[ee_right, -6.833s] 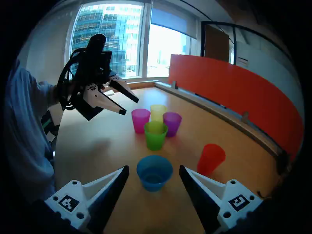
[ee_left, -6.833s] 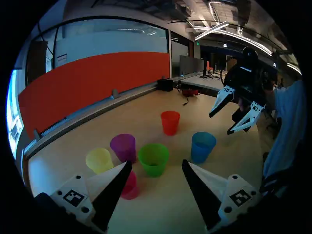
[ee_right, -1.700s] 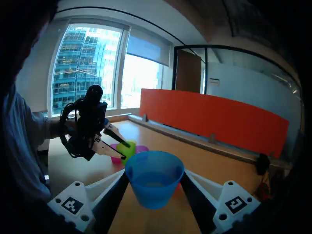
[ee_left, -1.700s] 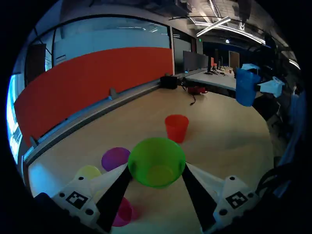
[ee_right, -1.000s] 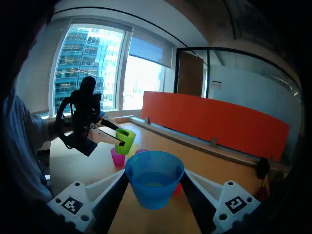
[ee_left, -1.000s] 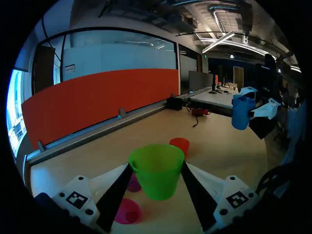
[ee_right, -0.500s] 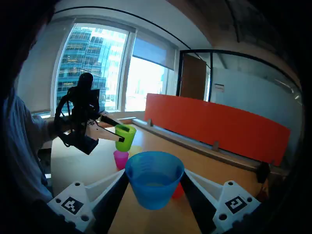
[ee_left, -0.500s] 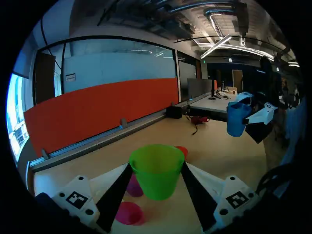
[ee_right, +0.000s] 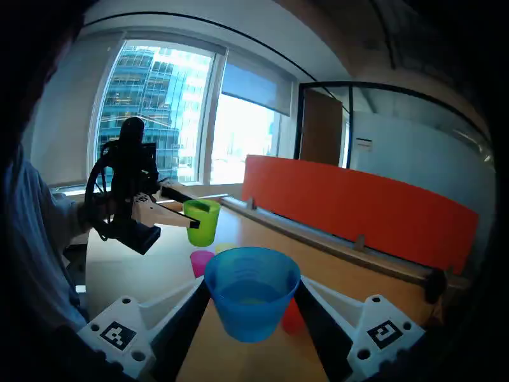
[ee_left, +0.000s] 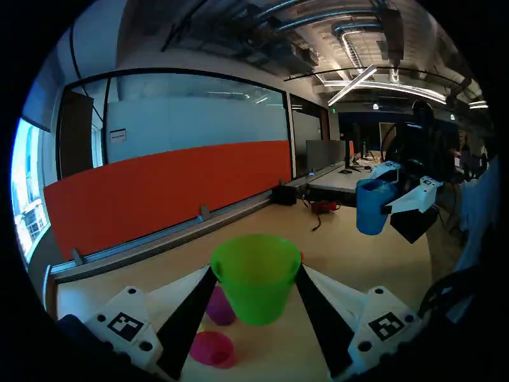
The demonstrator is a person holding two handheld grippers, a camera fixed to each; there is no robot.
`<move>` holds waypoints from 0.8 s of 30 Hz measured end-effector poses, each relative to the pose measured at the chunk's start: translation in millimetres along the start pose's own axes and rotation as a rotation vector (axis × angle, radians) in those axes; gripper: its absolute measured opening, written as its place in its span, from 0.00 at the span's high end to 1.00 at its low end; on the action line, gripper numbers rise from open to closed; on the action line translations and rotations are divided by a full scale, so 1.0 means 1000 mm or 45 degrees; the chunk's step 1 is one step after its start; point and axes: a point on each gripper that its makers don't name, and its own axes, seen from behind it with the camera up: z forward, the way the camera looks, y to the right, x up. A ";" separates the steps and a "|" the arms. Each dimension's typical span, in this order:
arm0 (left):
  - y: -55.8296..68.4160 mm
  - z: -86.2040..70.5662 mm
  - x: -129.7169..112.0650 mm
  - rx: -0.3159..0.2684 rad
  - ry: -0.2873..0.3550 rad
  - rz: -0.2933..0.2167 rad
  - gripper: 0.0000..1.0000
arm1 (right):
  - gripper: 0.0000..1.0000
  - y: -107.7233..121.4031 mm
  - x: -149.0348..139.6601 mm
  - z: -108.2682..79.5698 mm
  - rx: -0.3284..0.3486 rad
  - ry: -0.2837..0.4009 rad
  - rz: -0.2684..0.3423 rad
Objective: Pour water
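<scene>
The left claw (ee_left: 254, 272) hangs level in the air, both fingers pressed on the sides of an upright green cup (ee_left: 256, 283). The right claw (ee_right: 252, 284) is held the same way, clamped on an upright blue cup (ee_right: 252, 296). In the right gripper view, the left claw sits higher, off to the left, on a pale-sleeved arm (ee_right: 35, 248).

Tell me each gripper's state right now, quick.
Left gripper: shut on the round green plastic cup.
Right gripper: shut on the round blue plastic cup.
</scene>
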 end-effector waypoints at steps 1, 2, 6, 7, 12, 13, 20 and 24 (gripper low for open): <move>0.000 -0.002 0.000 0.000 0.002 -0.001 0.13 | 0.10 0.000 0.001 0.002 0.005 0.002 0.000; 0.001 -0.003 0.000 0.001 0.004 -0.002 0.13 | 0.10 0.000 0.002 0.004 0.009 0.004 0.000; 0.001 -0.009 0.003 0.004 0.021 0.000 0.13 | 0.10 -0.001 0.006 0.012 0.026 0.009 -0.006; 0.002 -0.011 0.004 0.006 0.027 0.001 0.13 | 0.10 -0.001 0.007 0.014 0.030 0.011 -0.008; 0.006 -0.018 0.006 0.005 0.041 -0.008 0.13 | 0.10 -0.002 0.014 0.025 0.054 0.023 -0.018; 0.007 -0.019 0.006 0.004 0.043 -0.011 0.13 | 0.10 -0.002 0.016 0.027 0.059 0.027 -0.022; 0.014 -0.028 0.009 -0.002 0.063 -0.023 0.13 | 0.10 -0.005 0.028 0.042 0.101 0.051 -0.059; 0.020 -0.030 0.009 -0.010 0.068 -0.025 0.13 | 0.10 -0.007 0.035 0.049 0.119 0.064 -0.096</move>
